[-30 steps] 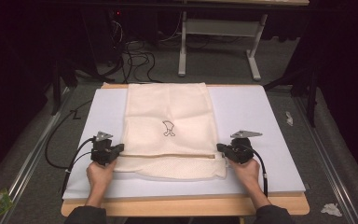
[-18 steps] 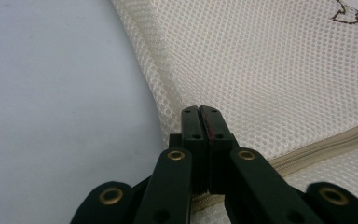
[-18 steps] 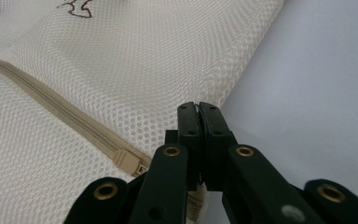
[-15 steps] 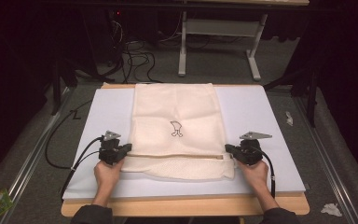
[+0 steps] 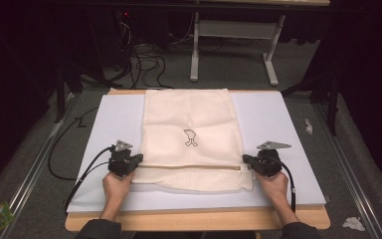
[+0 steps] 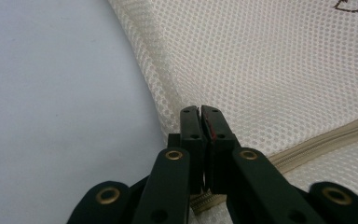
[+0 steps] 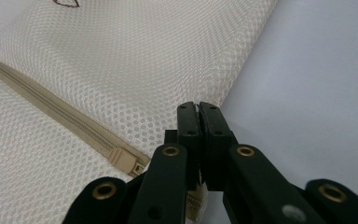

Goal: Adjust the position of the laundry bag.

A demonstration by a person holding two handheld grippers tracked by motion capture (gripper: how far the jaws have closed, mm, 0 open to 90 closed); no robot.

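Bench (image 5: 288,129) carries my cream mesh bag (image 5: 191,124) flat mid-board, its near end doubled over toward the front edge, so I'd keep both pulls even and low to hold the zipper (image 7: 51,119) line straight, left gripper (image 5: 138,160) and right gripper (image 5: 246,160) each clamped tight on a side hem.

cream mesh laundry bag (image 5: 189,124), zippered, flat mid-table, near end folded at the zip
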